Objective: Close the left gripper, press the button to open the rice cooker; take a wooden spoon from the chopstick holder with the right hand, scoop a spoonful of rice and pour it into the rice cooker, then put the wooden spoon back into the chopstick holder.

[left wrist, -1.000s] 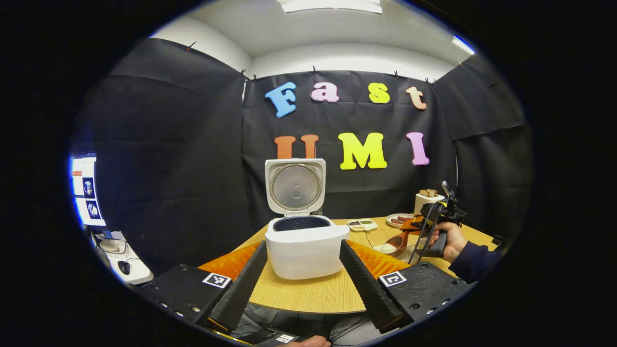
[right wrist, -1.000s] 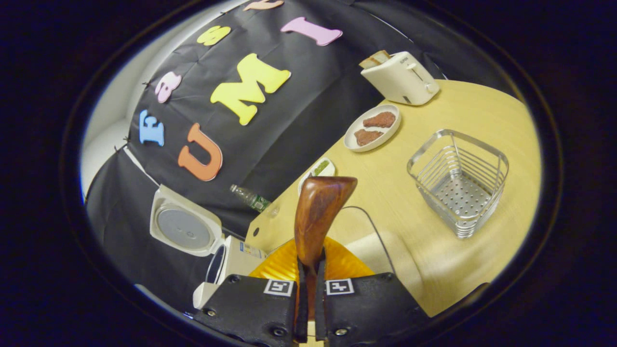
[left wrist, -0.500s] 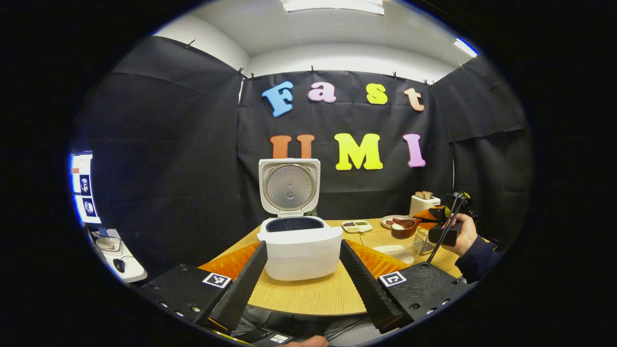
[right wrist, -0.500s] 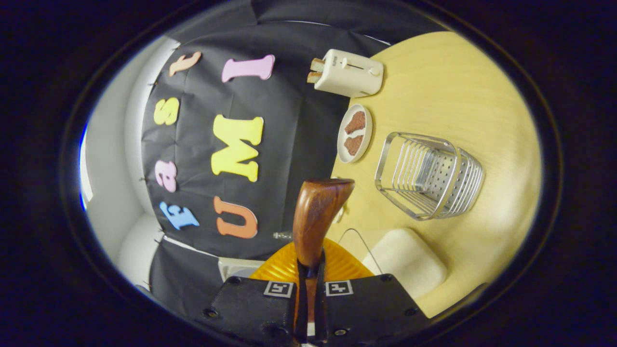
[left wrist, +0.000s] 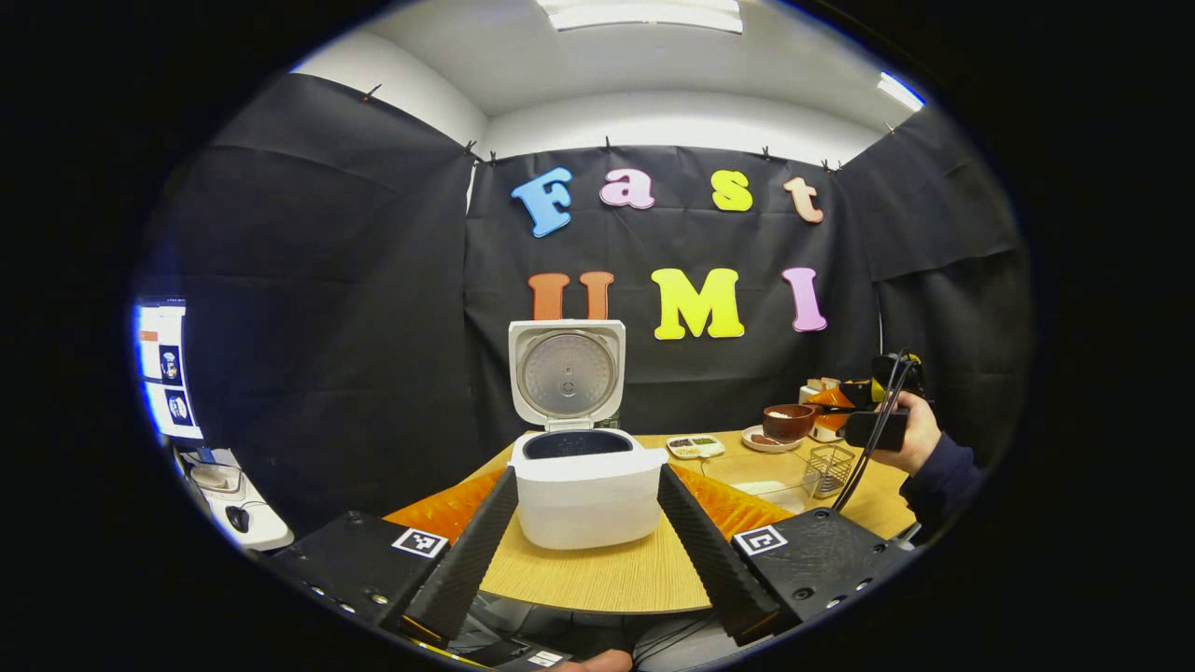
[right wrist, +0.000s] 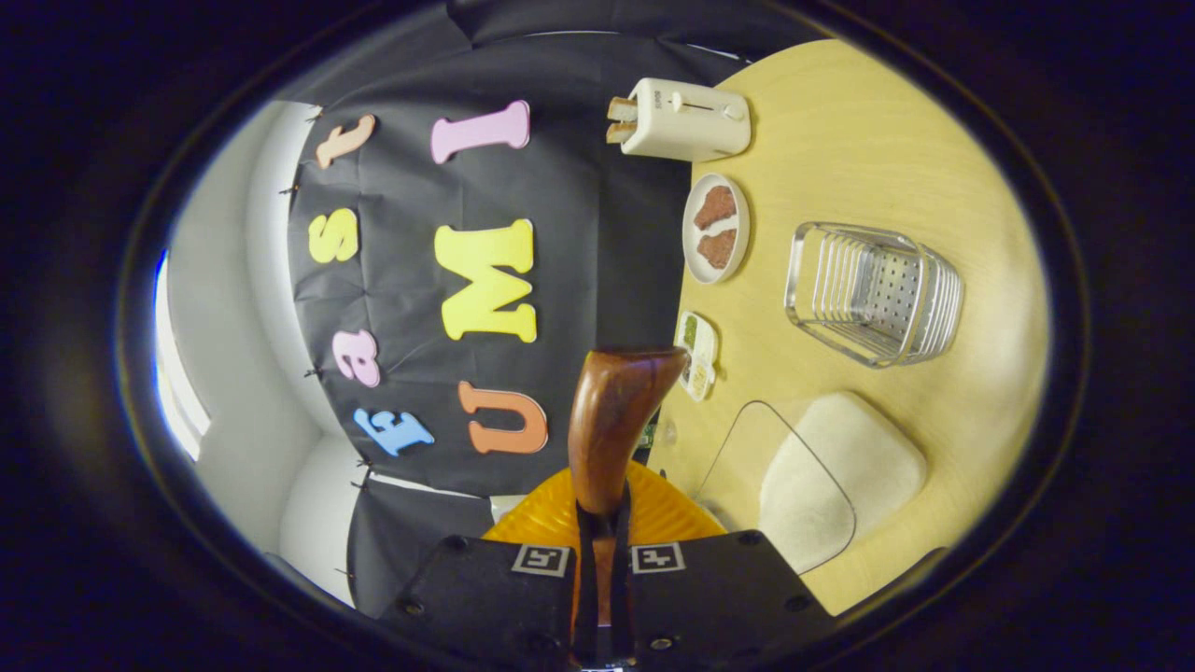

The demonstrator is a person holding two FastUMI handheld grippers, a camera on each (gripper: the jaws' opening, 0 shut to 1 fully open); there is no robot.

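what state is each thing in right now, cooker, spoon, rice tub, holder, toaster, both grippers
rice cooker: lid up, pot open
wooden spoon: gripped by its handle, raised above the table, some rice in the bowl
rice tub: uncovered, rice inside
chopstick holder: standing on the table, nothing in it
toaster: bread in the slots
left gripper: open, holding nothing
right gripper: shut on the spoon handle

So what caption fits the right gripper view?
Fingers clamp a wooden spoon above the rice container and empty metal holder.
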